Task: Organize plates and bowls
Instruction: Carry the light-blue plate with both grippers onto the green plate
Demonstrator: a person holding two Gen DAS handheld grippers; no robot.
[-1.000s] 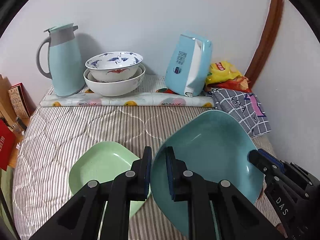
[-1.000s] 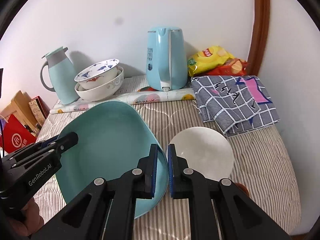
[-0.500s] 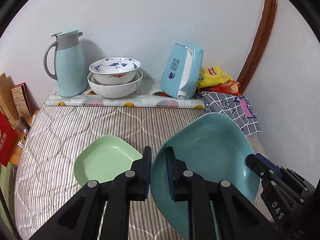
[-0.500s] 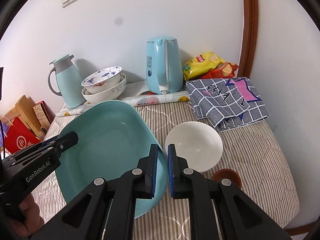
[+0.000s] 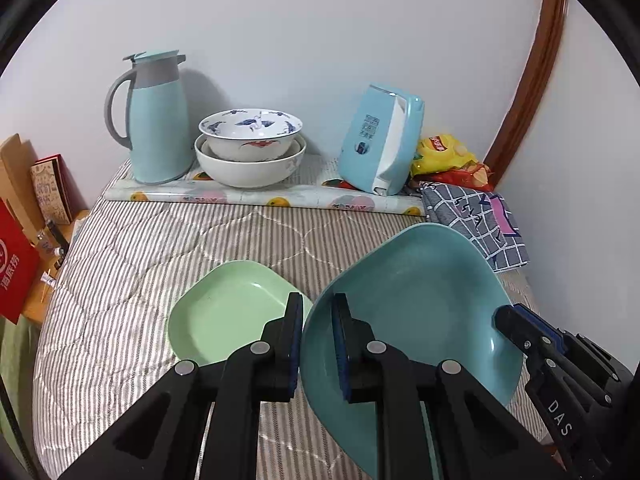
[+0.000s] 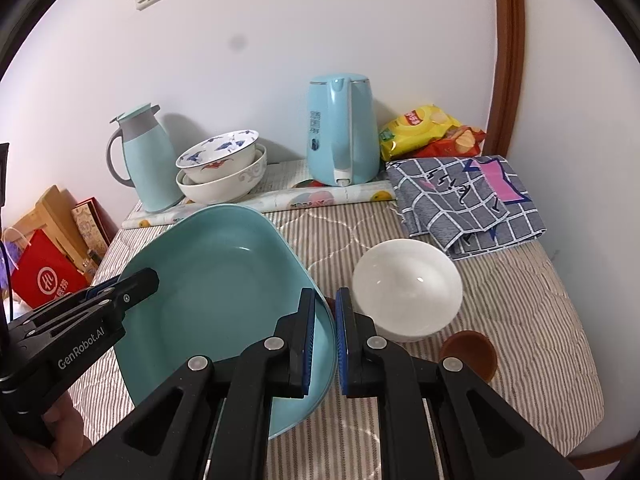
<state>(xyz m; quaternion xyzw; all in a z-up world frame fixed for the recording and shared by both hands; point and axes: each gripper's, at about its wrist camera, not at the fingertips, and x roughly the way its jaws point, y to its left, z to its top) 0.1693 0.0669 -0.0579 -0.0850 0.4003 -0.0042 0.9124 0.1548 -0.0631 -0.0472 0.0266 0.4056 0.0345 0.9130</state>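
The teal plate (image 6: 224, 280) is the biggest piece in play, a wide squarish dish with a raised rim, held up off the striped quilted tablecloth (image 5: 132, 264) and tilted. It looks like stiff, light melamine or plastic, smooth and likely slick, so opposite rims are the sensible places to take it. That is how it is held now: the left gripper (image 5: 316, 340) pinches its left rim and the right gripper (image 6: 325, 334) pinches its right rim, each pair of jaws nearly together with only the thin edge between them.

Just left of it the smaller light green plate (image 5: 228, 312) lies flat on the cloth, probably the same light, rigid material and a likely base or mate for stacking.

At the back the two stacked ceramic bowls (image 5: 250, 148), a blue-patterned one nested in a plain white one, would be heavier and breakable. The small white bowl (image 6: 406, 288) to the right of the teal plate sits on the cloth, glossy and also fragile; its rim is the place to grip.

Readable writing: "GenRobot.AI" on the left gripper body in the right wrist view, "DAS" on the right gripper body in the left wrist view, and a Lay's logo on the yellow chip bag (image 6: 418, 130). The kettle (image 6: 342, 128) carries print too small to read.
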